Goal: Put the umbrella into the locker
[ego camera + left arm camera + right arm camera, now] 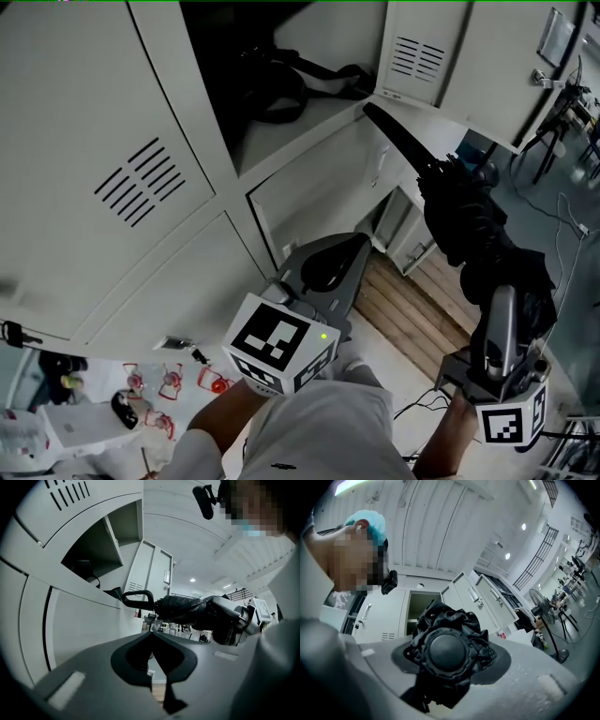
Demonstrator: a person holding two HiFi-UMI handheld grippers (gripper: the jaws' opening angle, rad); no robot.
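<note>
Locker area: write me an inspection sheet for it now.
Surface: locker shelf, black bag lying on it.
Job's things: folded black umbrella, handle end at the open compartment's edge.
Clutter: small red items lower left, too small to identify.
Grippers: right gripper fingers closed on the umbrella; left gripper fingers shut, empty.
Cables: thin cables on the floor at right.
Surroundings: locker door open; wooden floor strip below.

The umbrella [469, 214] is black, the locker [84, 103] pale grey with dark slotted vents [141, 183].
</note>
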